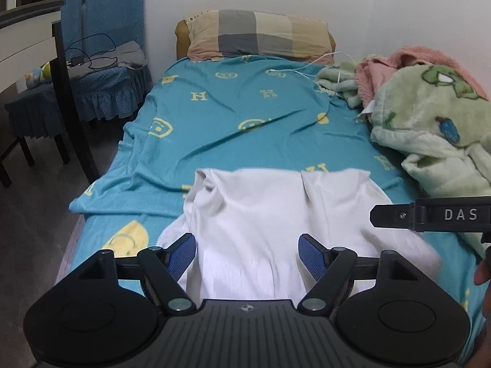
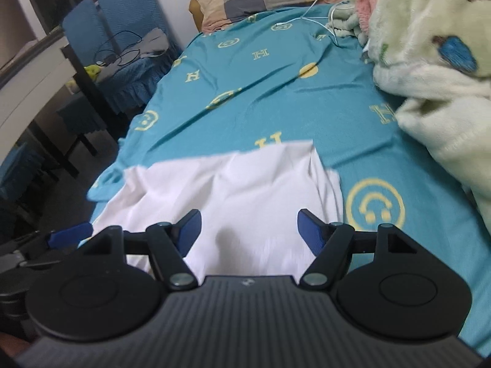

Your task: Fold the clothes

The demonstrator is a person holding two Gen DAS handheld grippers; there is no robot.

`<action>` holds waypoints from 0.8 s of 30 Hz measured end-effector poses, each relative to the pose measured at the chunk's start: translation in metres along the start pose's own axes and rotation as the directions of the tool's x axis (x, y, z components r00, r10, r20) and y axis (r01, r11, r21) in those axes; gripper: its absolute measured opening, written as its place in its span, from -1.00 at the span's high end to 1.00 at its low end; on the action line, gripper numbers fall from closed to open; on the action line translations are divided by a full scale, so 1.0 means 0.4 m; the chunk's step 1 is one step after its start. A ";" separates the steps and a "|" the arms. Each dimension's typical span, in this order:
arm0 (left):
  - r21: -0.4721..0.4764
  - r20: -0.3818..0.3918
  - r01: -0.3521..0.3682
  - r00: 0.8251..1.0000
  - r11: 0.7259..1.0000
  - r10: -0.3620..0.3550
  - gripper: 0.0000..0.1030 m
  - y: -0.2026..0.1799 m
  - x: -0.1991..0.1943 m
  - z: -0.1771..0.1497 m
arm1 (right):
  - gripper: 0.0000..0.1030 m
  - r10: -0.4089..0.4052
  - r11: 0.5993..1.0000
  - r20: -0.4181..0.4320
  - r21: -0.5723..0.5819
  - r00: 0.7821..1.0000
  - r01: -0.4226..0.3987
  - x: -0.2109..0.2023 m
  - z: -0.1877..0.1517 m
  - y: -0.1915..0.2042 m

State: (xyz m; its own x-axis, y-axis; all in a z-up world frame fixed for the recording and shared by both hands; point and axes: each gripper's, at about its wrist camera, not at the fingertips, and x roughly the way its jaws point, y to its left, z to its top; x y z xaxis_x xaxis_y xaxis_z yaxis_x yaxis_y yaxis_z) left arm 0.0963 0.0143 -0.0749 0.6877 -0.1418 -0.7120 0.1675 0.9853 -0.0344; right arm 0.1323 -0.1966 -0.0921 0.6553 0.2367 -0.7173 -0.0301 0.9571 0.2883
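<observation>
Left wrist view has the left gripper spread wide with nothing between its blue pads, poised above the white garment that lies partly folded on the teal bedsheet just ahead. From the right wrist, the right gripper is equally wide and empty over the same garment, with a green blanket heaped ahead to its right.

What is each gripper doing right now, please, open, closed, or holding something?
Left gripper: open, fingers spread above the white garment, holding nothing.
Right gripper: open over the same garment, holding nothing.
</observation>
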 end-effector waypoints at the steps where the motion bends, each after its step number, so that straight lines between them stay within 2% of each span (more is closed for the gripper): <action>1: 0.011 -0.013 0.000 1.000 1.000 0.000 -0.47 -0.006 -0.003 -0.012 | -0.39 -0.003 1.000 -0.007 -0.009 1.000 0.003 -0.005 -0.013 0.002; 6: 0.065 -0.088 -0.027 0.996 0.998 0.032 -0.51 -0.025 0.047 -0.041 | -0.38 -0.047 0.998 -0.085 -0.041 0.995 0.044 0.050 -0.041 0.000; 11: 0.010 -0.114 -0.011 0.993 1.000 0.012 -0.57 0.000 0.059 -0.041 | -0.40 -0.041 0.999 -0.116 -0.015 0.992 0.039 0.080 -0.042 -0.010; 14: -0.020 -0.120 -0.013 0.993 1.000 0.010 -0.55 0.001 0.031 -0.037 | -0.41 -0.039 0.999 -0.120 -0.010 0.992 0.038 0.082 -0.043 -0.010; 16: -0.073 -0.106 0.003 0.994 0.997 -0.010 -0.61 0.004 -0.005 -0.036 | -0.41 -0.037 0.999 -0.121 -0.007 0.992 0.036 0.080 -0.043 -0.011; 18: -0.204 -0.081 0.061 0.994 0.977 -0.079 -0.65 0.031 -0.034 -0.044 | -0.41 -0.033 0.999 -0.123 0.004 0.992 0.034 0.078 -0.041 -0.014; 20: -0.378 -0.055 0.130 0.985 0.917 -0.162 -0.65 0.075 -0.054 -0.054 | -0.41 -0.032 0.999 -0.125 0.015 0.992 0.035 0.077 -0.039 -0.015; 24: -0.512 -0.049 0.168 0.974 0.842 -0.223 -0.72 0.114 -0.049 -0.073 | -0.39 -0.032 0.999 -0.125 0.027 0.992 0.035 0.075 -0.036 -0.018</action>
State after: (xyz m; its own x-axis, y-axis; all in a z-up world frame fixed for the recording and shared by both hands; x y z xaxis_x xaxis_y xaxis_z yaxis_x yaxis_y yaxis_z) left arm 0.0698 0.0650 -0.0828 0.5975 -0.3535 -0.7198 -0.1053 0.8552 -0.5074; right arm 0.1411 -0.1939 -0.1247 0.5568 0.2252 -0.7995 0.0132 0.9600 0.2796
